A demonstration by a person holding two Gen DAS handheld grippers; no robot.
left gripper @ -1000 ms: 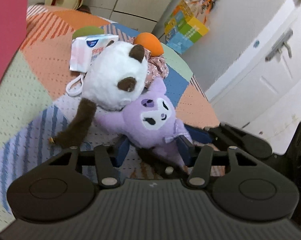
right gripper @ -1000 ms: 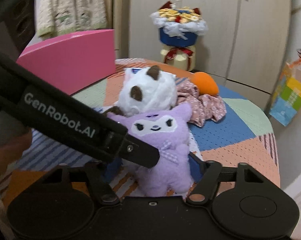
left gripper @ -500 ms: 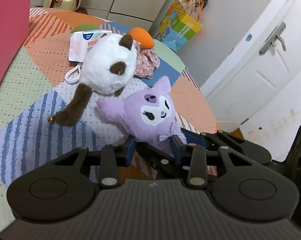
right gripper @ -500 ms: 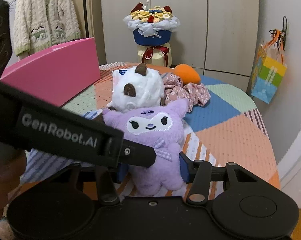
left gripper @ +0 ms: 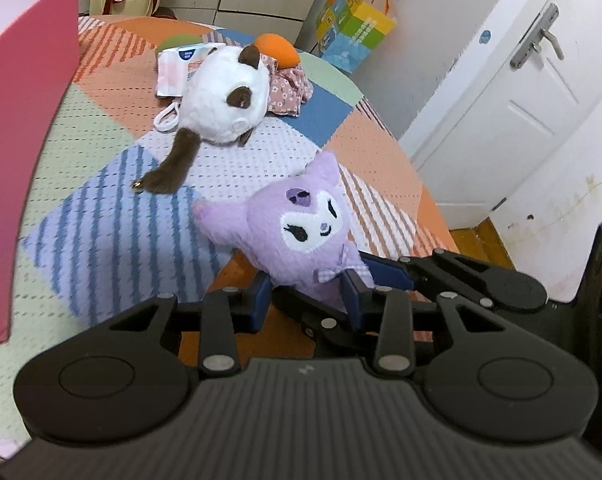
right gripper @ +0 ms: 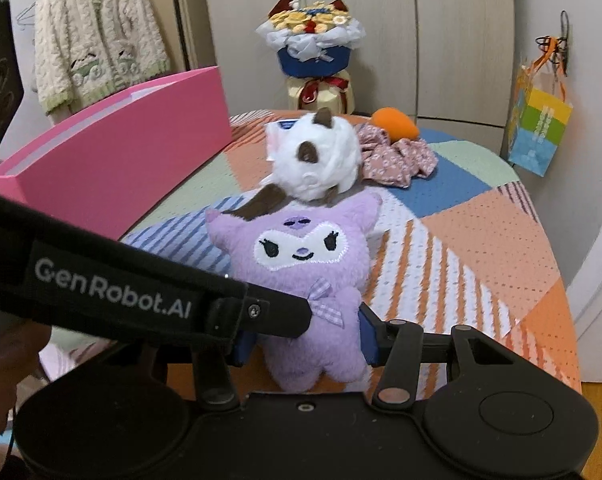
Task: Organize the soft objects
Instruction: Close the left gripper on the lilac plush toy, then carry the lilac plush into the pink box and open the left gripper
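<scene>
A purple plush doll (left gripper: 301, 232) (right gripper: 305, 264) is held upright over the patchwork bedspread. My left gripper (left gripper: 307, 296) is shut on its lower body, blue pads pressing in from both sides. My right gripper (right gripper: 305, 340) is shut on the doll's waist as well. The left gripper's black body (right gripper: 113, 292) crosses the right wrist view and hides the doll's near side. A white plush with brown ears (left gripper: 225, 100) (right gripper: 317, 160) lies farther back, apart from the doll. Behind it sit a floral cloth (left gripper: 287, 88) (right gripper: 397, 156) and an orange soft piece (left gripper: 279, 50) (right gripper: 395, 122).
A tall pink box (left gripper: 21, 120) (right gripper: 113, 164) stands open along the left of the bed. A tissue pack (left gripper: 177, 66) lies behind the white plush. A bouquet (right gripper: 313, 48) and wardrobe stand at the back; a white door (left gripper: 521, 92) is at the right.
Both grippers closed tighter on the purple doll and drew it toward the cameras, away from the white plush it leaned against. The white plush stayed where it was.
</scene>
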